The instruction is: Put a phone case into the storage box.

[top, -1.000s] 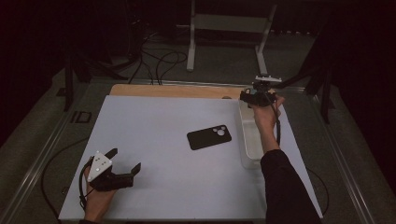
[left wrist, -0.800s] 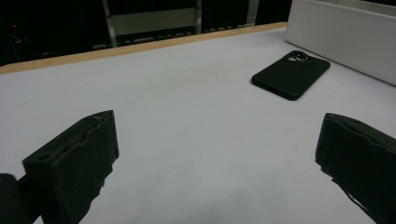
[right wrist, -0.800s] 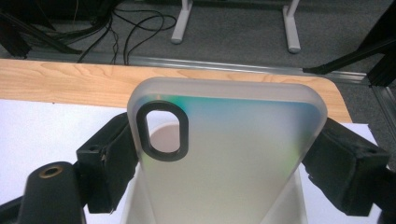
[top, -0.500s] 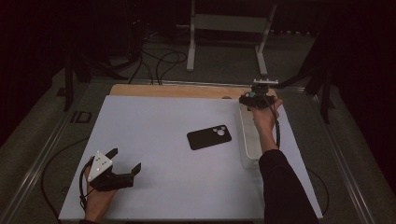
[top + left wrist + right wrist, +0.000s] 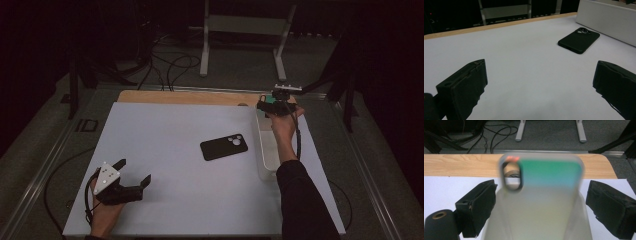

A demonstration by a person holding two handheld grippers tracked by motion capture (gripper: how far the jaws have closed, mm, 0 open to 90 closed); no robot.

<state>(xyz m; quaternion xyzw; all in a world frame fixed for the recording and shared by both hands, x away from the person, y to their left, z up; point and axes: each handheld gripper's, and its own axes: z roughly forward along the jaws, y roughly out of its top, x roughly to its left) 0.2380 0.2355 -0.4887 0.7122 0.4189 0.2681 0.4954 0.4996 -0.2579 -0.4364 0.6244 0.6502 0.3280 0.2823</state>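
Two phone cases were out: one black case (image 5: 224, 147) lay flat mid-table, one green-tinted case (image 5: 541, 195) stood blurred between the right gripper's (image 5: 272, 106) just-widened, non-pressing jaws at two o'clock, while the left gripper (image 5: 134, 176) gaped empty at seven o'clock

The phone (image 5: 224, 147) lay mid-table on the mat (image 5: 165, 150), just left of the bin (image 5: 264, 150). The case (image 5: 541, 195) stood between the right gripper's (image 5: 272, 106) jaws, over the bin's far end. The left gripper (image 5: 131, 175) sat near-left.

Light: dim room, white counter (image 5: 165, 150) brightest
Surroundings: near black
Blur: phone case (image 5: 541, 195) smeared, close to lens
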